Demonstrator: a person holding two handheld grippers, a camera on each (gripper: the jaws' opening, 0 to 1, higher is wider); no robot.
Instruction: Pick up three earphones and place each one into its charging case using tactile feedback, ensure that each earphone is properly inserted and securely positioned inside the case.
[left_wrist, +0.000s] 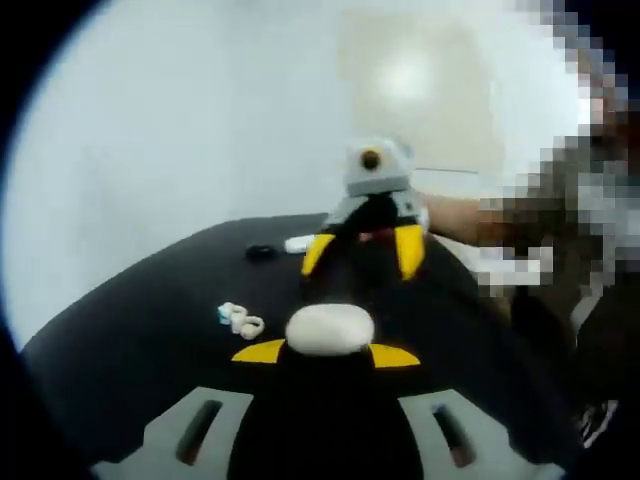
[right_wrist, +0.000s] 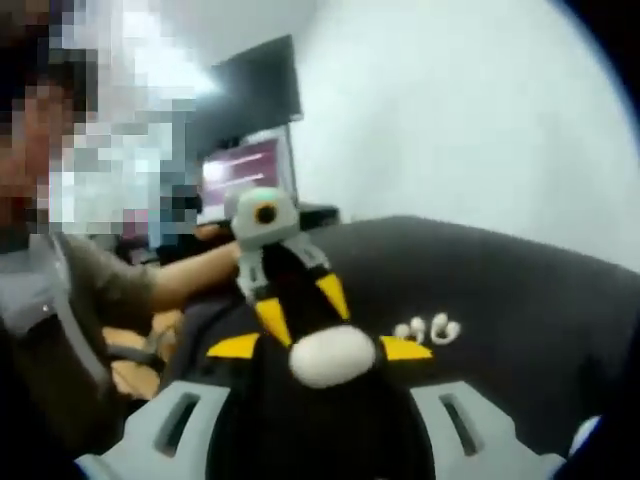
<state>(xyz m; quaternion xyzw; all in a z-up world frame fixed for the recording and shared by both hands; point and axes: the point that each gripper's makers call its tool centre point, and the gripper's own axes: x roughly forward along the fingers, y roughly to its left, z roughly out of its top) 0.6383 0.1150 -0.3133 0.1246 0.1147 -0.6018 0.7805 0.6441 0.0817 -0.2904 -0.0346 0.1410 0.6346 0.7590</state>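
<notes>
White charging case (left_wrist: 330, 329) clamped between both my grippers' jaws; loose earphones (left_wrist: 240, 319) lie just beside case on black table (left_wrist: 130, 340).

My left gripper (left_wrist: 328, 352) and right gripper (right_wrist: 320, 347) face each other, tips nearly meeting. Left jaws press the case (left_wrist: 330, 328) from both sides; right jaws flank it, contact unclear.

A closed white oval case (left_wrist: 330, 329) sits gripped between yellow-tipped tongs, its smooth rounded lid facing up, above a black worktop (left_wrist: 150, 320). The same case (right_wrist: 331, 355) appears in the right gripper view. A small cluster of white earphones (left_wrist: 240, 319) lies loose on the worktop, near the case (right_wrist: 427, 328).
</notes>
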